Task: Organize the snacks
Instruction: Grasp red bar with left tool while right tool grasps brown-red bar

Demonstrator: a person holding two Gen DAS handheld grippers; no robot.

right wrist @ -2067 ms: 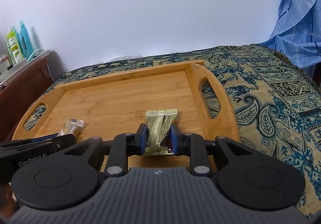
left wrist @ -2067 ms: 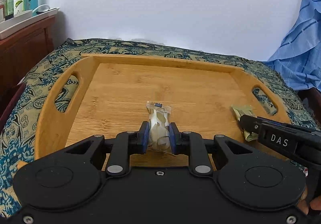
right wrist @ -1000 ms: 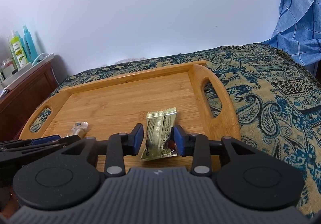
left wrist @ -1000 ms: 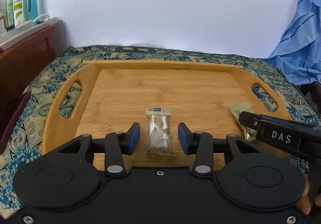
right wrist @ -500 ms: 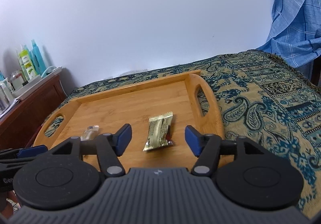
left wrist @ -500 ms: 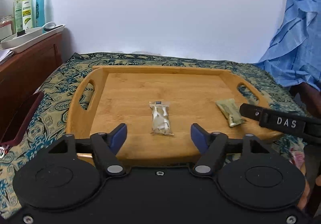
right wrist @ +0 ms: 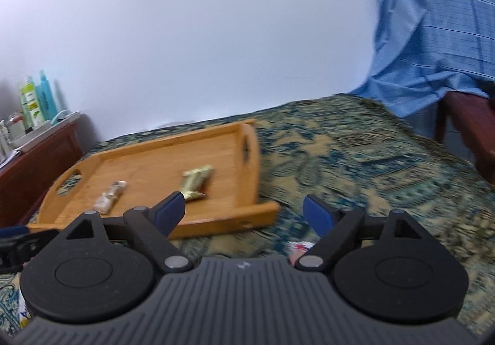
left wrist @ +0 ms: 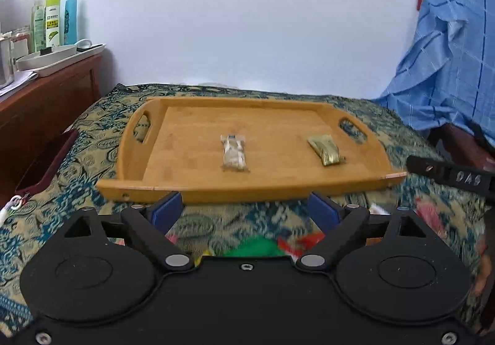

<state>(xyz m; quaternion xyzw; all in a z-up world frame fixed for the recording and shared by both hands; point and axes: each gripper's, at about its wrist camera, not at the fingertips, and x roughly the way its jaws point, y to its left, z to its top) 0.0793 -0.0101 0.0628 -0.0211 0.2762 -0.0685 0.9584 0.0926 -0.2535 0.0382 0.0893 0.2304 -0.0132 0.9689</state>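
Left hand-held gripper [left wrist: 244, 210] above the patterned cloth [left wrist: 92, 128], in front of the near rim of the wooden tray [left wrist: 247, 193]; jaws opening, already wide, with nothing between the blue pads [left wrist: 165, 210]

Right hand-held gripper [right wrist: 244, 212] also short of the tray [right wrist: 216, 221], off its right near corner; jaws opening, wide apart, nothing gripped, only cloth [right wrist: 371, 159] seen in the gap

Pale snack pack [left wrist: 233, 153] flat on the tray floor, straight ahead of the left hand-held gripper and beyond the near rim, well apart from the pads; same pack [right wrist: 109, 196] ahead and to the left of the right hand-held gripper

Gold snack pack [left wrist: 324, 148] flat on the tray too, ahead and to the right of the left hand-held gripper, near the right handle slot; in the right wrist view the gold pack [right wrist: 195, 182] just beyond the left pad, not touching it as far as can be seen

The two packs apart from each other, side by side along the tray

Blurred coloured wrappers [left wrist: 263, 244], green and red, on the cloth directly under the left hand-held gripper; kind not readable

Black arm of the right hand-held gripper [left wrist: 448, 174] at the right edge of the left wrist view, beside the tray corner

Far to the left, wooden cabinet [left wrist: 46, 103] with bottles [left wrist: 52, 23]; far to the right, blue checked fabric [left wrist: 448, 66]
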